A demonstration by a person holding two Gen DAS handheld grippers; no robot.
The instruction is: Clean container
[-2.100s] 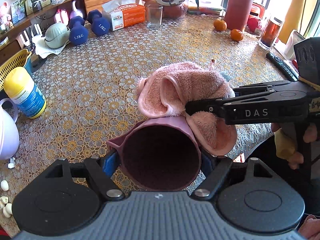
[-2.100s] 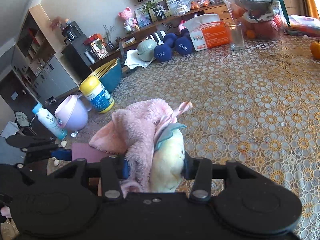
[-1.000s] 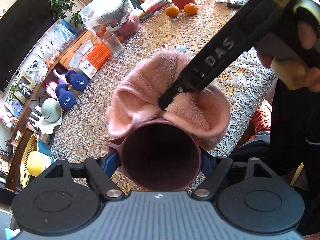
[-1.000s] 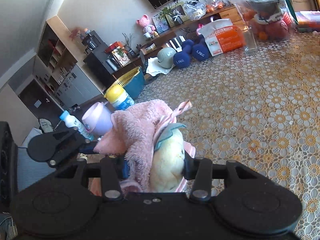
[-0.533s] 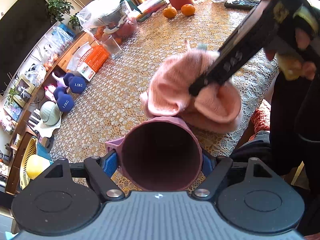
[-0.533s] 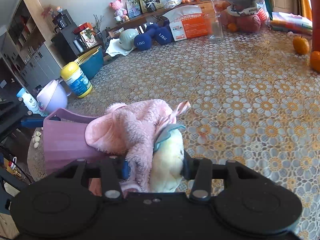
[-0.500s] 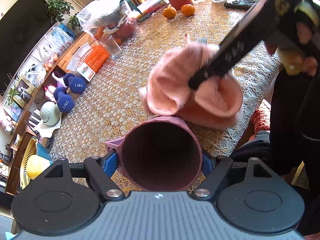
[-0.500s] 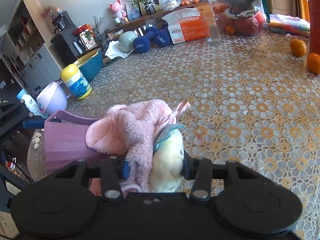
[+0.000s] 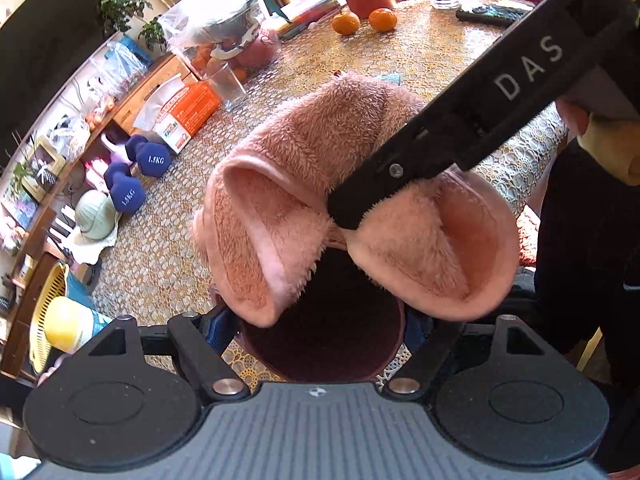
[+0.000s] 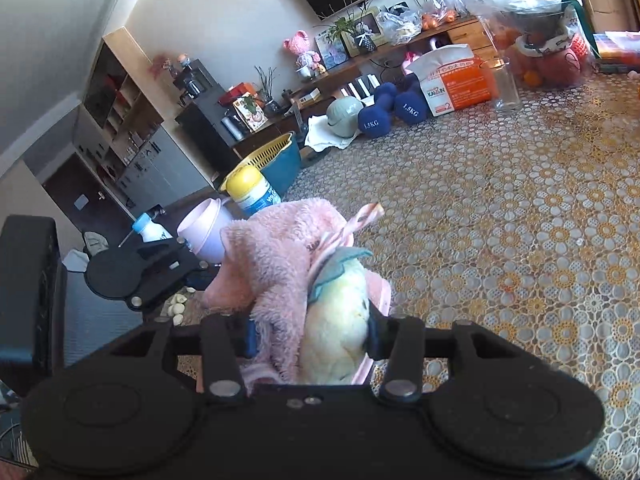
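Having swung back from beside the rim, the pink towel (image 9: 304,200) is now covering the mauve container (image 9: 332,332) mouth; the right gripper (image 10: 308,336) is clamping the towel; the left gripper (image 9: 320,328) is clamping the container above the table (image 9: 420,56).

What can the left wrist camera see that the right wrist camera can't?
Only the left wrist view shows the dark inside of the purple container, held in the left gripper, plus two oranges on the table.

Only the right wrist view shows the cloth's yellow patch, a lilac cup and a pink toy.

Both show the pink cloth in the right gripper and the blue dumbbells.
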